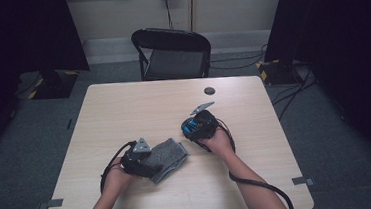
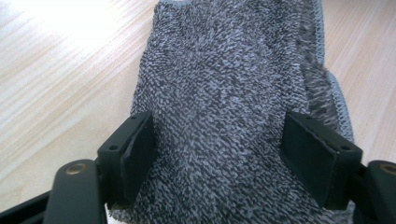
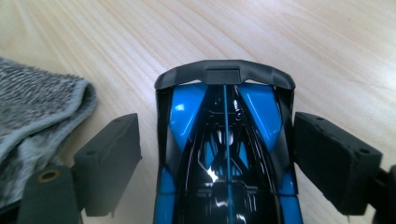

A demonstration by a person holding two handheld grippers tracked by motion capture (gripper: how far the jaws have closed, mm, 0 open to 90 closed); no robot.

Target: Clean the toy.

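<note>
My left gripper (image 2: 219, 154) straddles the grey towel (image 2: 233, 93), jaws spread; my right gripper (image 3: 217, 158) brackets the blue toy car (image 3: 224, 154), jaws apart.

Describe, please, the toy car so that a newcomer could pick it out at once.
Start at the pale wooden table and go right of the grey cloth. There the right claw straddles the toy car: glossy blue and black with a dark rear wing, the one shiny, hard item beside the fuzzy cloth.
</note>
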